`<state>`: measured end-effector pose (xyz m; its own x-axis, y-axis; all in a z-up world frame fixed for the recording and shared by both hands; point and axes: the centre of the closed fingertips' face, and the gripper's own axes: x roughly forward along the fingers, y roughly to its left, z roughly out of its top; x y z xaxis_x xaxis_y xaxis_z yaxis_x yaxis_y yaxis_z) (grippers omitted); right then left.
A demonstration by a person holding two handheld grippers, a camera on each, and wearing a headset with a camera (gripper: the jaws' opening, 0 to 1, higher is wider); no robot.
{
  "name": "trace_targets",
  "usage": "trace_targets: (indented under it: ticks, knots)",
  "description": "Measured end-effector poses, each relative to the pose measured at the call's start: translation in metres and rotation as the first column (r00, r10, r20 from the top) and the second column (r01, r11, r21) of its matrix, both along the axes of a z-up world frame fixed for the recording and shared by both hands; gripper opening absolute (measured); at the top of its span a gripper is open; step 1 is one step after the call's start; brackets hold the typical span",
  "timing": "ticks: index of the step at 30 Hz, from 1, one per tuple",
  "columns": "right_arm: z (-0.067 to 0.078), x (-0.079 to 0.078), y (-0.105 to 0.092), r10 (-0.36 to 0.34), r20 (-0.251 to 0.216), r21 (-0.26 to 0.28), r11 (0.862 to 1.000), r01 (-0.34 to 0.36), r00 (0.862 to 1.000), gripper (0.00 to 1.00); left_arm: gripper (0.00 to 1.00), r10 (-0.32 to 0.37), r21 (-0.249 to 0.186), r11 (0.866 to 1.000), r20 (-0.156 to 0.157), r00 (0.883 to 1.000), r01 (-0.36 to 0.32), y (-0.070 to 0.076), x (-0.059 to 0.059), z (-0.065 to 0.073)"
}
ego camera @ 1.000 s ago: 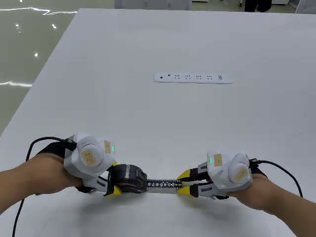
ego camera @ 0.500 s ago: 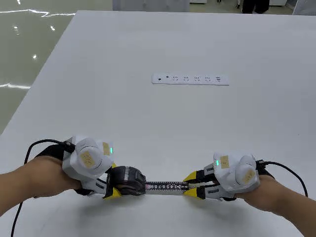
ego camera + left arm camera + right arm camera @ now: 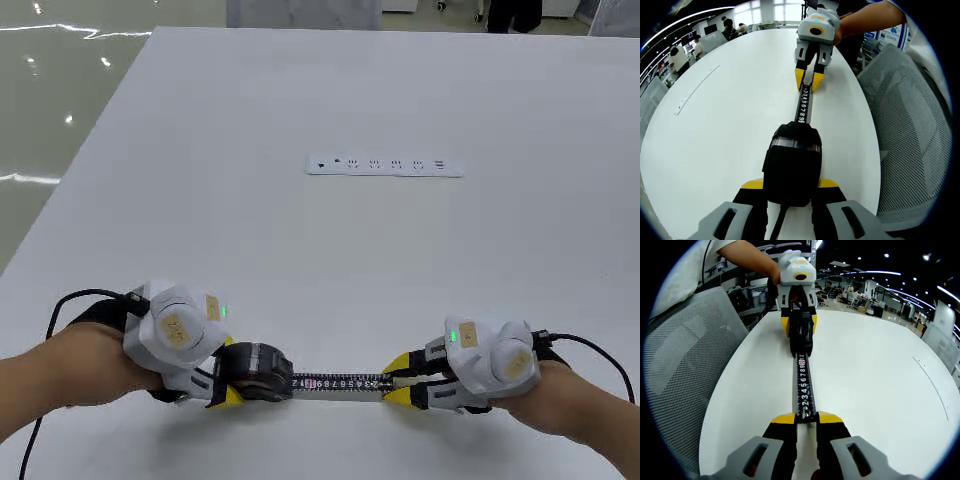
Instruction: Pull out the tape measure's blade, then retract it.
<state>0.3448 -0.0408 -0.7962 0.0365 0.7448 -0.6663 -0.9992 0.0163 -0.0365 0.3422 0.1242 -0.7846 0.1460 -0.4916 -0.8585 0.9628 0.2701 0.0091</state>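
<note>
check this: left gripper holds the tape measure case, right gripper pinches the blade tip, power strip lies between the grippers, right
Wrong on the power strip: the head view shows it farther up the table, beyond both grippers. Otherwise yes: the left gripper holds the tape measure case and the right gripper pinches the blade tip.

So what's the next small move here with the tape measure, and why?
Probably draw the right gripper a bit farther from the tape measure's case. The left gripper clamps that case, the right pinches the blade at its tip, and just a short stretch, marked to about 12, is out.
</note>
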Motion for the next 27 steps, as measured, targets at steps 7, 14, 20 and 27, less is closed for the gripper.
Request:
trace_targets:
  ticks: [7, 14, 20, 27]
  knots:
    - [0.000, 0.000, -0.008, -0.010, -0.003, -0.003, 1.000, 0.010, 1.000, 0.09, 0.30, 0.003, 0.002, 1.000, -0.001, 1.000, -0.003, 0.000, 0.000, 0.000]
    - [0.001, 0.000, -0.015, -0.009, 0.003, -0.009, 1.000, 0.009, 1.000, 0.09, 0.30, 0.003, 0.004, 1.000, -0.001, 1.000, -0.003, -0.001, 0.000, 0.000]
    - [0.002, 0.001, -0.024, -0.009, 0.009, -0.022, 1.000, 0.009, 1.000, 0.09, 0.30, 0.004, 0.006, 1.000, -0.001, 1.000, -0.004, -0.001, 0.000, 0.000]
    - [0.002, 0.001, -0.028, -0.010, 0.009, -0.026, 1.000, 0.010, 1.000, 0.09, 0.30, 0.005, 0.006, 1.000, -0.001, 1.000, -0.005, -0.002, 0.000, 0.000]
